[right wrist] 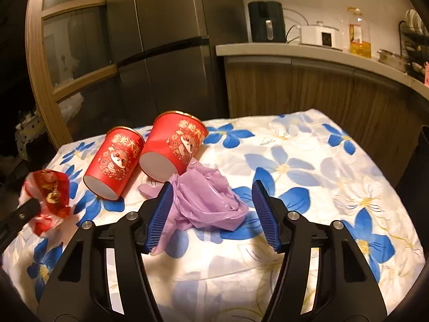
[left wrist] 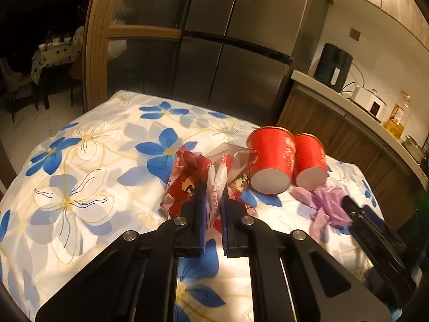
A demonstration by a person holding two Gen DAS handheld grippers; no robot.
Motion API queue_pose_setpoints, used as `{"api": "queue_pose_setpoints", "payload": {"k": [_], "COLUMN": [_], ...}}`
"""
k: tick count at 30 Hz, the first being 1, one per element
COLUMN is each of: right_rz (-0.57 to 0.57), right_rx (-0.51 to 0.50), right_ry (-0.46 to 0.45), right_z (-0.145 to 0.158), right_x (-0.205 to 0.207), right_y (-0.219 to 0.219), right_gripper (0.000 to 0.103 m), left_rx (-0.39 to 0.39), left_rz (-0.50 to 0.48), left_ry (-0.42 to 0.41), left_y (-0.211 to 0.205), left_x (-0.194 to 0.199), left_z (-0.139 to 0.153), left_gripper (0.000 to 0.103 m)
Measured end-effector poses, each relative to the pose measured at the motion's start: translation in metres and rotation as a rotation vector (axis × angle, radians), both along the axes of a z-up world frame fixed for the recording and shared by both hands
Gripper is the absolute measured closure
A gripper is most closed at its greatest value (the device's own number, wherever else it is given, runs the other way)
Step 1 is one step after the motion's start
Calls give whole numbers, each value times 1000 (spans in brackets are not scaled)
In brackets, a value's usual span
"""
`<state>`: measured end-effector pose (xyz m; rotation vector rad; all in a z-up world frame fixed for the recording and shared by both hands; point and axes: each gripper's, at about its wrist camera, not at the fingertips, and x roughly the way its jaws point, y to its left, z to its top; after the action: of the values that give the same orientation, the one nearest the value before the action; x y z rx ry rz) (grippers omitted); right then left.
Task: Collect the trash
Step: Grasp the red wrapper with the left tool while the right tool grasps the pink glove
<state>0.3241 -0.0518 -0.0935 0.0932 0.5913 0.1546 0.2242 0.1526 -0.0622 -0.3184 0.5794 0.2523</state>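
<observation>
My left gripper [left wrist: 214, 206] is shut on a crumpled red and white snack wrapper [left wrist: 187, 177] on the floral tablecloth [left wrist: 93, 161]. In the right wrist view the same wrapper [right wrist: 51, 190] shows at far left in the left gripper [right wrist: 26, 209]. My right gripper [right wrist: 211, 201] is open around a crumpled purple plastic bag [right wrist: 203, 201]. Its left pad touches the bag and its right pad stands apart from it. Two red paper cups [right wrist: 112, 163] [right wrist: 171, 145] lie on their sides just beyond the bag, white bottoms toward me. In the left wrist view the cups [left wrist: 270, 158] [left wrist: 311, 161] lie right of the wrapper.
A steel fridge [right wrist: 166, 53] stands behind the table. To the right runs a counter [right wrist: 308, 53] with a dark air fryer [right wrist: 265, 21], a white cooker [right wrist: 319, 35] and an oil bottle [right wrist: 359, 35]. The cloth-covered table edge [right wrist: 308, 115] drops off at the far side.
</observation>
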Motion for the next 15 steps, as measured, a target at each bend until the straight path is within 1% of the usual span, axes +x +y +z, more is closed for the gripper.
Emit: {"api": "queue_pose_setpoints", "payload": {"k": [1,4,6,7,11,12,15], "right_rz": [4,23,28,33,58,65,82], "right_rx": [0,-6,-4,1,18,20,29], "right_ry": [14,52,71,78,88,88,84], "right_z": [-2,-9,-12,-13,-13,-13,-11], "right_x": [3,10,13,14,14,13,10], "right_y": [1,4,5,4,5,5,4], "right_gripper": [48,58,71,73,93,97,100], "left_rx": [5,8,7,6,9,11,16], "left_rz": [-5,-20,-28,-33,-42,-43,-46], "left_ry": [-8,-23,-29,-32,-42,-44,-43], "left_y": [-2,-5,-6,-8,-10,-11,-13], "left_x": [-3,-8,-9,-10,-12,-12,-14], "left_z": [1,3,4,5,9,9,10], "left_gripper": [95,95,95,95,95,95,95]}}
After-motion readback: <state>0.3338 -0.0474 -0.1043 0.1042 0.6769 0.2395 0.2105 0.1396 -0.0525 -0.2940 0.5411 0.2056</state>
